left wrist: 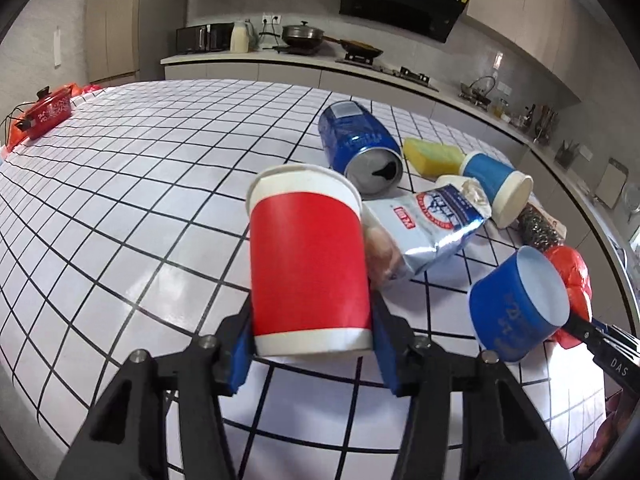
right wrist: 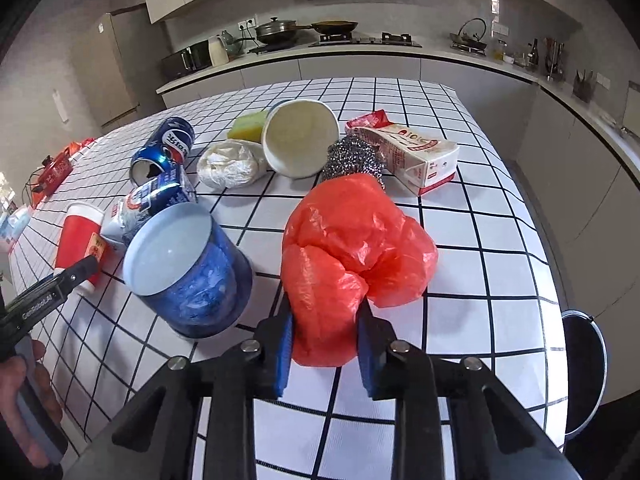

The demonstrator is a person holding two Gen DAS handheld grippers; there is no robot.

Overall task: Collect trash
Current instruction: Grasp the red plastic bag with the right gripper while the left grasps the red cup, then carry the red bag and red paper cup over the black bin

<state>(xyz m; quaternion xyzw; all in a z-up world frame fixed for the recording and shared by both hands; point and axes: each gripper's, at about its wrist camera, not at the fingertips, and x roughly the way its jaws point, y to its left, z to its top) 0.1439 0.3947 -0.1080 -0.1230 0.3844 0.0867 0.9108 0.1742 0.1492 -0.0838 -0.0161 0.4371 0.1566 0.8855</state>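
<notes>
My left gripper [left wrist: 314, 344] is shut on a red paper cup [left wrist: 308, 256], gripped near its base; the cup also shows in the right wrist view [right wrist: 78, 240]. My right gripper [right wrist: 325, 340] is shut on a crumpled red plastic bag [right wrist: 352, 252], also visible in the left wrist view [left wrist: 572, 276]. On the checked table lie a blue can [left wrist: 360, 144], a silver snack packet [left wrist: 432, 224], a blue cup on its side [right wrist: 188, 272], another blue-and-white cup [left wrist: 496, 186], a white wad [right wrist: 230, 164] and a carton [right wrist: 416, 152].
A yellow sponge [left wrist: 432, 156] and a steel scourer [right wrist: 352, 158] lie among the trash. A red appliance [left wrist: 48, 114] sits at the table's far left. A black bin rim [right wrist: 588, 364] stands beside the table's right edge. A kitchen counter runs behind.
</notes>
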